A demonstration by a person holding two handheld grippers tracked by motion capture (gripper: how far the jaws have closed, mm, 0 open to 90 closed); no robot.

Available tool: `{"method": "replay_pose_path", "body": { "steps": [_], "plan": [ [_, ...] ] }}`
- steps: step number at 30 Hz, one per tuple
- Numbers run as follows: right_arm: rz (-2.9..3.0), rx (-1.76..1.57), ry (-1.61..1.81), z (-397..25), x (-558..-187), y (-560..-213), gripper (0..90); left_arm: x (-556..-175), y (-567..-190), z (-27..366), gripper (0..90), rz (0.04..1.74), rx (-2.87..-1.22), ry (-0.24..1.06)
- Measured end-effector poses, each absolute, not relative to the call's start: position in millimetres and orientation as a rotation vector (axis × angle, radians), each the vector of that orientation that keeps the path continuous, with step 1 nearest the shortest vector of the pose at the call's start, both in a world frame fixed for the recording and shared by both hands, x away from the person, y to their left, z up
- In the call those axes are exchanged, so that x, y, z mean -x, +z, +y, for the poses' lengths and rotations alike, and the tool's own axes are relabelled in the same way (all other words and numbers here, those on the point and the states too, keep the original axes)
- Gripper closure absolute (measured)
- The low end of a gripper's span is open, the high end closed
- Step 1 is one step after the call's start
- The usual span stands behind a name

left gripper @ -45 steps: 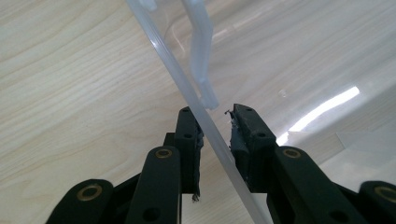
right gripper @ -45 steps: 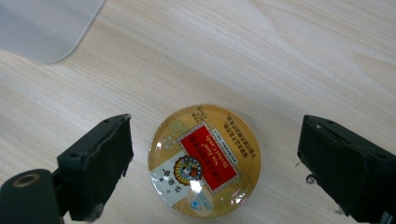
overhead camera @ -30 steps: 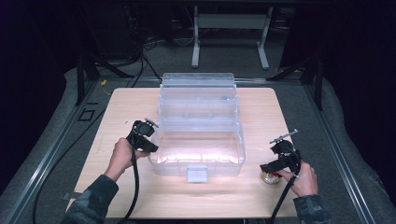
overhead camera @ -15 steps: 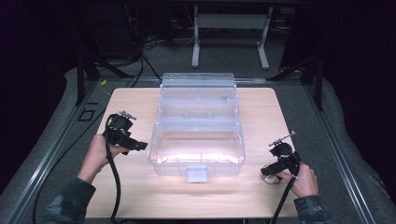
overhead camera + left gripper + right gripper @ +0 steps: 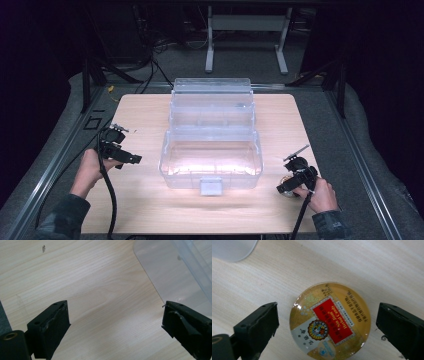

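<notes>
High view, left tool (image 5: pixel 131 159) drawn farther from box (image 5: pixel 211 150)

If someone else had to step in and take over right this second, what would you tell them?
Left tool: open, holding nothing, over bare table just left of the clear plastic box.
Right tool: open, jaws on either side of the round candy tin, not yet gripping it. The tin lies flat on the table, right of the box.
Done: box stands open.
Left, probably: close on the tin, lift it, put it in the box.
</notes>
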State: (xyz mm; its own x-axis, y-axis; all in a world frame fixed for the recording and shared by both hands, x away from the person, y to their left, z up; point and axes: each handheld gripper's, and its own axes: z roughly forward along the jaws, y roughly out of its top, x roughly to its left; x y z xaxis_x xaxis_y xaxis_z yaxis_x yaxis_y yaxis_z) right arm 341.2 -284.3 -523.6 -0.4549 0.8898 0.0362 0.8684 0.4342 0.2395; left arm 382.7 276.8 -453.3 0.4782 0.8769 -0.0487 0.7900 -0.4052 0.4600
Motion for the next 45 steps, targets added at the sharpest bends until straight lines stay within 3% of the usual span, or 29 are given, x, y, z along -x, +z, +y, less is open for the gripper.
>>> {"method": "replay_pose_path", "body": {
  "steps": [4,10,18,45],
  "plan": [
    [2.578,-1.575,0.328,-283,-341,-526,13.8,-384,-463,279,7.1,1.399,-2.309,0.254],
    [2.559,-1.569,0.291,-281,-340,-530,19.2,-389,-469,280,6.8,1.402,-2.314,0.246],
    [2.560,-1.564,0.320,-284,-341,-527,20.0,-388,-475,284,7.8,1.405,-2.324,0.225],
    [2.573,-1.415,0.329,-267,-352,-454,20.1,-397,-476,286,3.3,1.408,-2.368,0.192]
  ]
}}
